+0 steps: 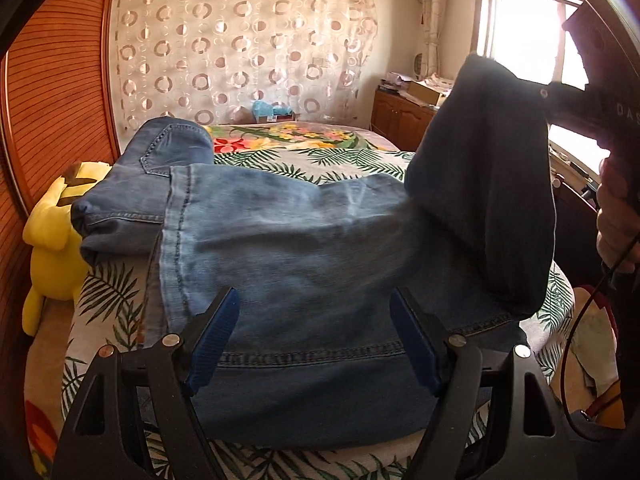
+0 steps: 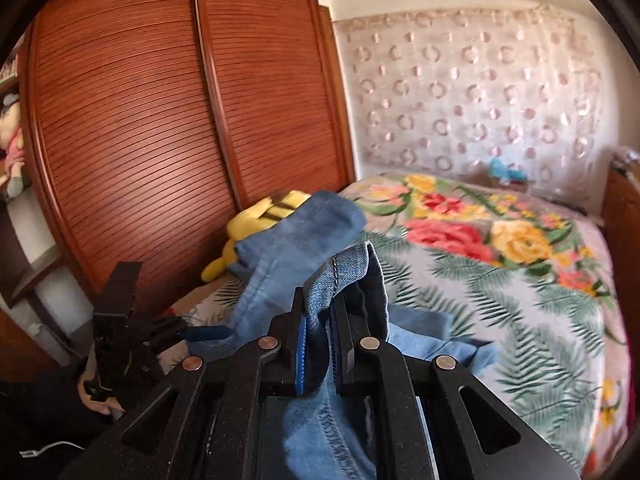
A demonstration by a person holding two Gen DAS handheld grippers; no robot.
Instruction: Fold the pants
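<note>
Pinching a bunched edge of the jeans (image 2: pixel 340 280) tight between its nearly closed pads, the right gripper (image 2: pixel 320 344) holds that part up off the bed (image 2: pixel 520 300); in the left wrist view the raised denim hangs as a dark flap up and to the right of the left gripper (image 1: pixel 314 340). That gripper stands wide, its blue pads either side of a hemmed stretch of the jeans just ahead of it. I cannot tell whether the pads touch the cloth, but they do not clamp it.

The rest of the jeans lie spread across the bed ahead of both grippers, with one hem laid over another layer at the far left, next to a yellow plush (image 1: pixel 52 224).

By my reading, the fold is under way rather than finished. Some denim already overlaps on the left, which suggests a first fold. The lifted portion has not yet been laid down, and the pile is loose and uneven. What seems left is to carry the held part across, set it down, release it and square up the stack.
</note>
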